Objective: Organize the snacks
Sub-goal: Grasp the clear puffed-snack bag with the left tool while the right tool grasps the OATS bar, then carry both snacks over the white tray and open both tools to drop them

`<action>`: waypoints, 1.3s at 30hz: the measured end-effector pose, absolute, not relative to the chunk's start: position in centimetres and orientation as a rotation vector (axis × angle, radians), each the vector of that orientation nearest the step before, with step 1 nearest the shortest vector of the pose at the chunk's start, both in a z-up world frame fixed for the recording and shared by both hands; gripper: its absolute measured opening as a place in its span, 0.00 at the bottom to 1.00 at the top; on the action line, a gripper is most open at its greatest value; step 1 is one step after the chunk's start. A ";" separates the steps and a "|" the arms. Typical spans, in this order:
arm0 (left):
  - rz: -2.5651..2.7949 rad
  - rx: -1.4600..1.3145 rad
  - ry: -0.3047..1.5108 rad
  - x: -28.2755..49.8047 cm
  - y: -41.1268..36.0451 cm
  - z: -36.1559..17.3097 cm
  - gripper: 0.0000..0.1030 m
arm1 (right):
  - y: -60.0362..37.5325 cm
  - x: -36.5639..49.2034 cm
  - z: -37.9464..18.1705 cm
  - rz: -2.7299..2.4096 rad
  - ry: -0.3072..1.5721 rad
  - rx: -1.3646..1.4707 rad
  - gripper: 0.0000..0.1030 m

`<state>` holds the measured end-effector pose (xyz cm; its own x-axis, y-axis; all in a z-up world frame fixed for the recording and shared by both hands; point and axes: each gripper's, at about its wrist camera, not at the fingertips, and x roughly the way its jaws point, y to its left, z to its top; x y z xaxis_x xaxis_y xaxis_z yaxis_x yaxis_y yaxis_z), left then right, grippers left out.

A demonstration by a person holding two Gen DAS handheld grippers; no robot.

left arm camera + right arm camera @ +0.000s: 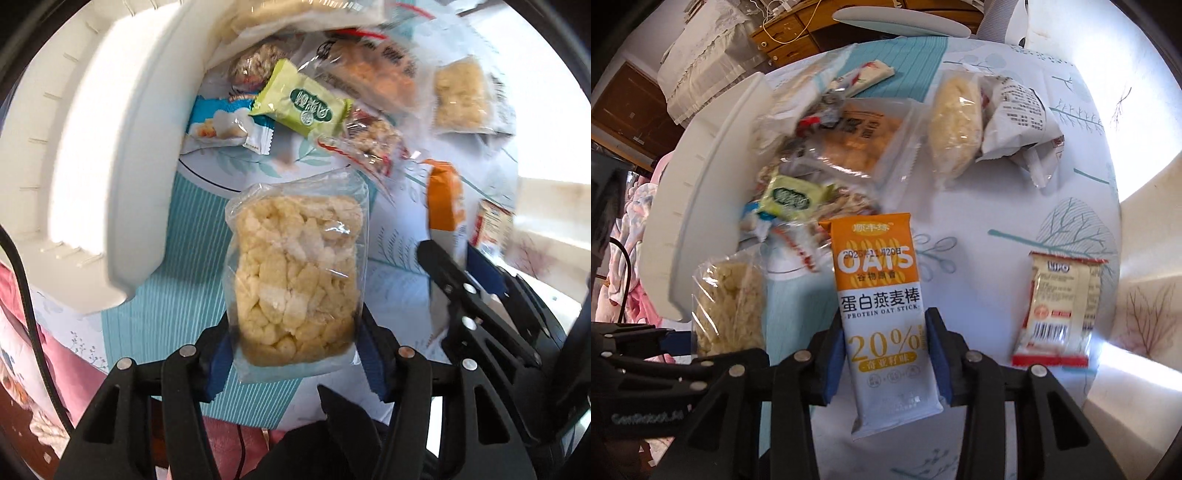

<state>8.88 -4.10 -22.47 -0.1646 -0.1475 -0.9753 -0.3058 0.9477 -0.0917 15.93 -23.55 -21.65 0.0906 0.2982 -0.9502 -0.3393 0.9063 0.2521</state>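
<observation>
Rice cake pack in left gripper, seemingly airborne

The puffed-rice pack sits between the left gripper fingers, above the table. To its right the oat stick stands between the right gripper fingers. The tray lies at the left. A snack pile lies beyond, beside the tray. A small biscuit pack lies alone at the near right.
</observation>
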 end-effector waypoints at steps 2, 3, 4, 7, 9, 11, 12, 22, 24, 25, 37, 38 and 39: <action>0.107 -0.329 1.728 8.2 -4.1 -21.3 0.56 | -23.2 15.4 -20.8 0.468 1.403 -0.024 0.40; 0.090 -0.319 1.721 8.2 -4.3 -20.7 0.56 | -23.7 15.1 -20.1 0.467 1.405 -0.010 0.40; 0.077 -0.307 1.711 8.0 -4.1 -20.0 0.56 | -23.5 14.7 -19.8 0.470 1.406 0.011 0.40; 0.029 -0.272 1.672 8.1 -4.4 -17.2 0.56 | -23.1 13.9 -18.7 0.459 1.411 0.058 0.40; -0.018 -0.238 1.631 8.5 -4.3 -15.4 0.56 | -22.9 13.1 -17.9 0.442 1.406 0.075 0.40; -0.062 -0.214 1.593 8.4 -5.0 -14.4 0.56 | -22.4 12.0 -17.0 0.419 1.391 0.104 0.40; -0.088 -0.198 1.568 8.4 -4.8 -13.9 0.56 | -22.1 11.4 -16.6 0.409 1.384 0.112 0.40; -0.231 -0.142 1.327 8.1 0.6 -9.1 0.56 | -16.9 9.4 -11.8 0.312 1.259 0.275 0.40; -0.235 -0.134 1.278 7.8 2.7 -8.2 0.56 | -15.7 9.3 -10.9 0.307 1.241 0.351 0.40; -0.230 -0.127 1.261 7.8 3.3 -7.8 0.56 | -15.2 9.3 -10.7 0.305 1.235 0.382 0.40; -0.062 -0.104 1.092 8.1 14.2 -6.7 0.56 | -7.3 9.1 -9.6 0.372 1.171 0.429 0.40; -0.044 -0.097 1.092 8.3 14.8 -6.9 0.56 | -6.8 9.2 -9.6 0.381 1.168 0.423 0.40; -0.037 -0.099 1.097 8.4 15.2 -7.1 0.56 | -6.0 9.3 -9.6 0.392 1.164 0.416 0.40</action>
<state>8.38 15.19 -7.08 0.4560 -0.0786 -0.8865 -0.0193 0.9950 -0.0982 9.26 -6.02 -9.59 0.3456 0.5007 -0.7936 -0.0808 0.8585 0.5064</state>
